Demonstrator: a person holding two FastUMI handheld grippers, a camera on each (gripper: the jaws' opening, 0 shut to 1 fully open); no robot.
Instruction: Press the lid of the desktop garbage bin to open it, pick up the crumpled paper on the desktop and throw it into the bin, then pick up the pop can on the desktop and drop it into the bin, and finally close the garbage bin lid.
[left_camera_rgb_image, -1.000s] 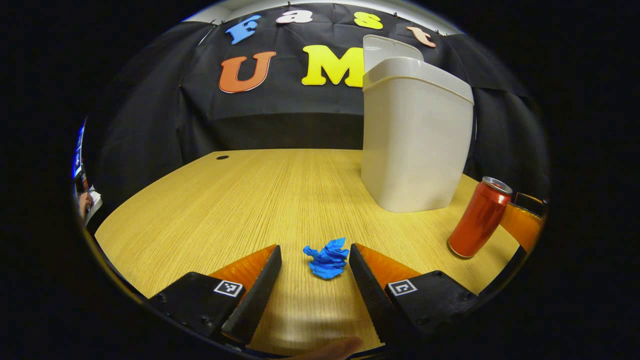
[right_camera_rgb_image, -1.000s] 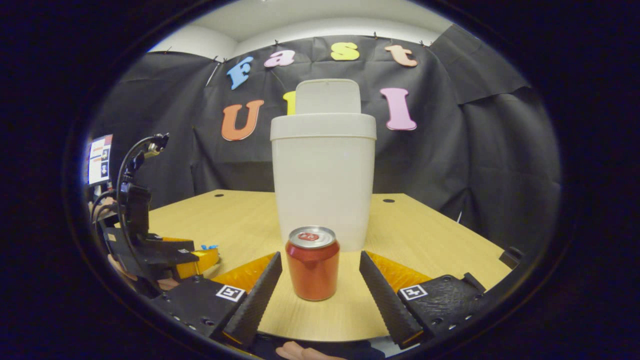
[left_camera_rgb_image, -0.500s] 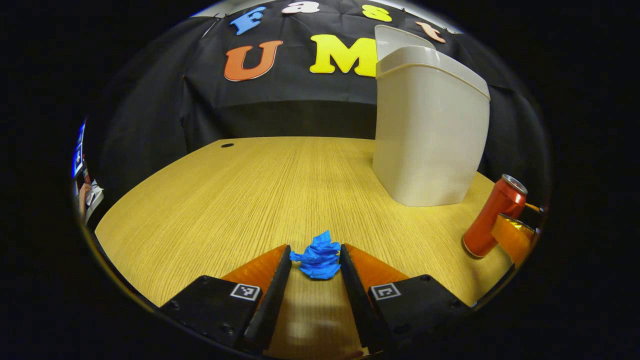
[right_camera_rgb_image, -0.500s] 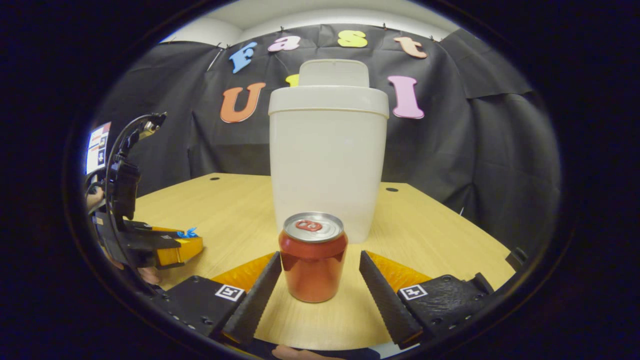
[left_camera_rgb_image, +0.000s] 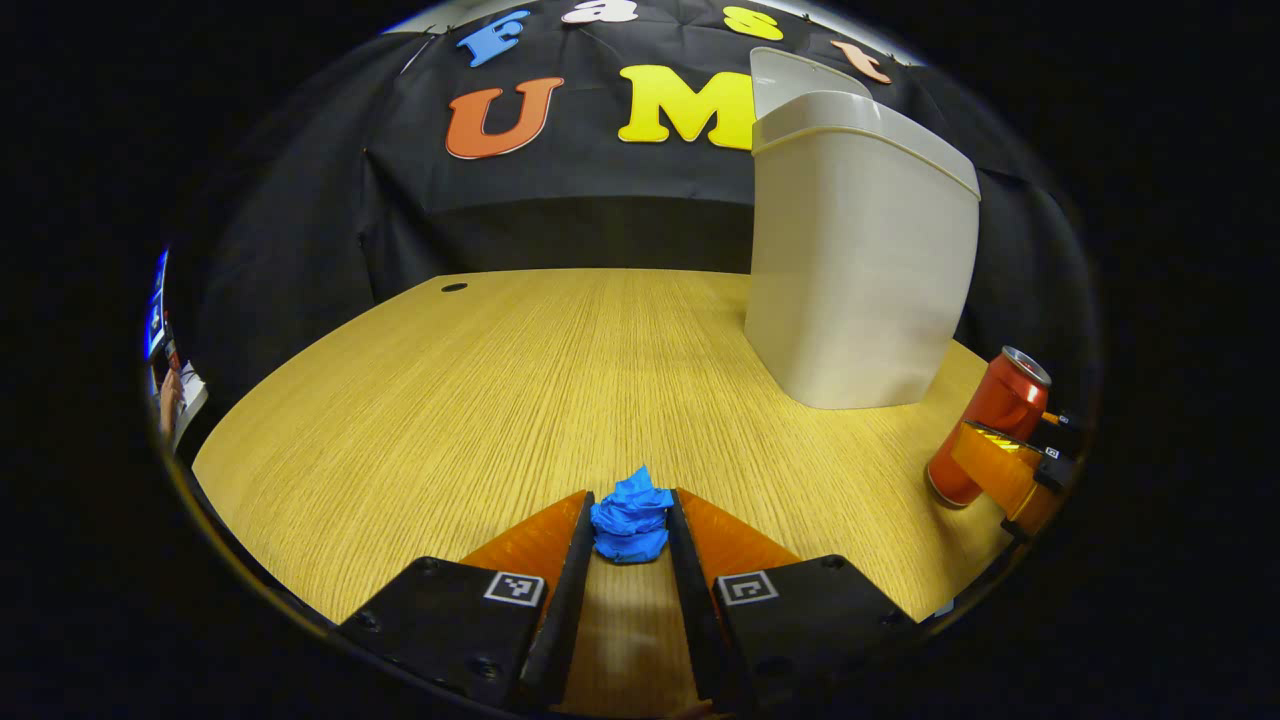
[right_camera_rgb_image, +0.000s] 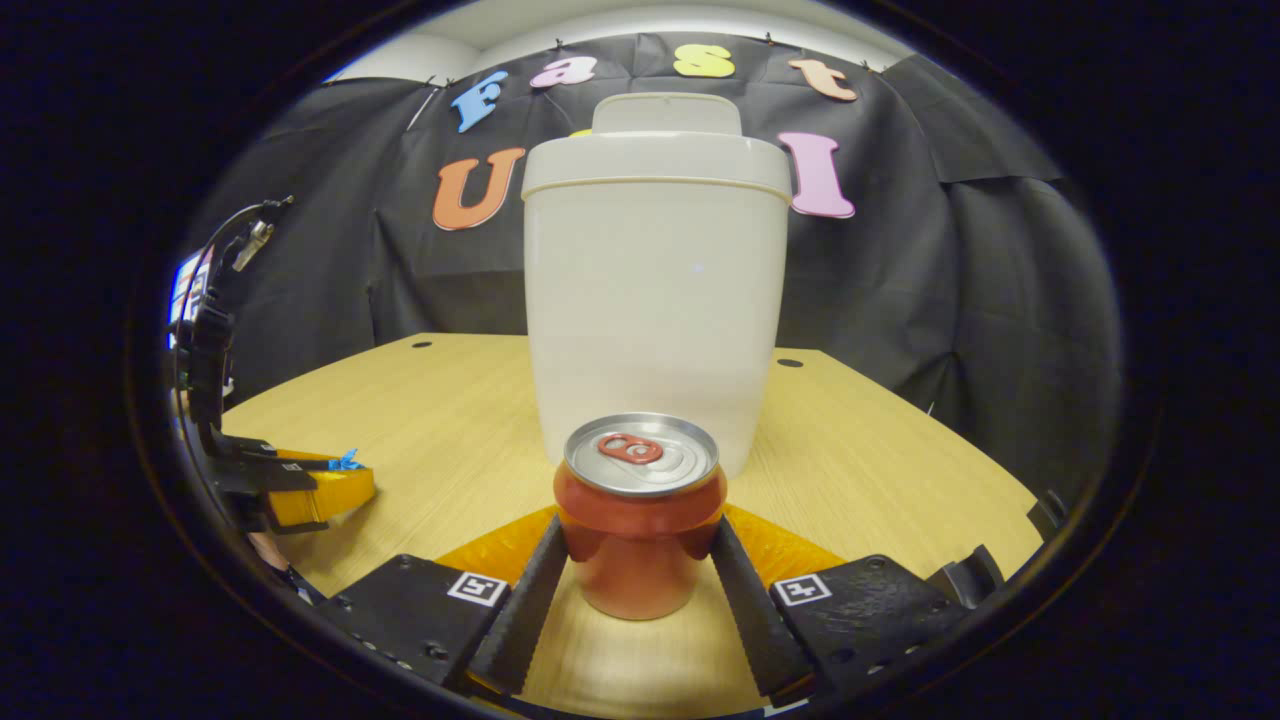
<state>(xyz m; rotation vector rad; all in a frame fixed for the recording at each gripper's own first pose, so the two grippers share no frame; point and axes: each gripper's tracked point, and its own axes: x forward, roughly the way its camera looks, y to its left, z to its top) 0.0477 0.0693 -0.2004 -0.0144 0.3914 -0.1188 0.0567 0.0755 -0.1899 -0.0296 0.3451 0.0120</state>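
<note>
Left gripper view, nearest first: the left claw (left_camera_rgb_image: 632, 535) is clamped on the crumpled paper (left_camera_rgb_image: 630, 516), one blue wad pinched between both fingers and resting low on the desk (left_camera_rgb_image: 500, 380). Right gripper view shows the right claw (right_camera_rgb_image: 637, 580) flanking the pop can (right_camera_rgb_image: 640, 515), which stands upright on the desk; its fingers sit tight against the can's sides, so I judge it grasped, though the can has not left the surface. Off to the left of that view the left claw appears again, farther away, with a scrap of blue showing at its tip.

Farther back stands the garbage bin (right_camera_rgb_image: 655, 300), just behind the can and well apart from the paper. Its lid (right_camera_rgb_image: 665, 112) is tipped up at the rear, so the mouth is open. Beyond it hangs the black cloth wall (right_camera_rgb_image: 950, 250).

Progress, as I judge it: opening the lid is done. The paper is gripped but not yet lifted or dropped in. The can is gripped too, ahead of its turn, and has yet to go in. Closing the lid comes last.

Count: one bin, one lid, one paper wad, one can, two claws, and three small round holes in the desk top, two in the right gripper view, one in the left.
</note>
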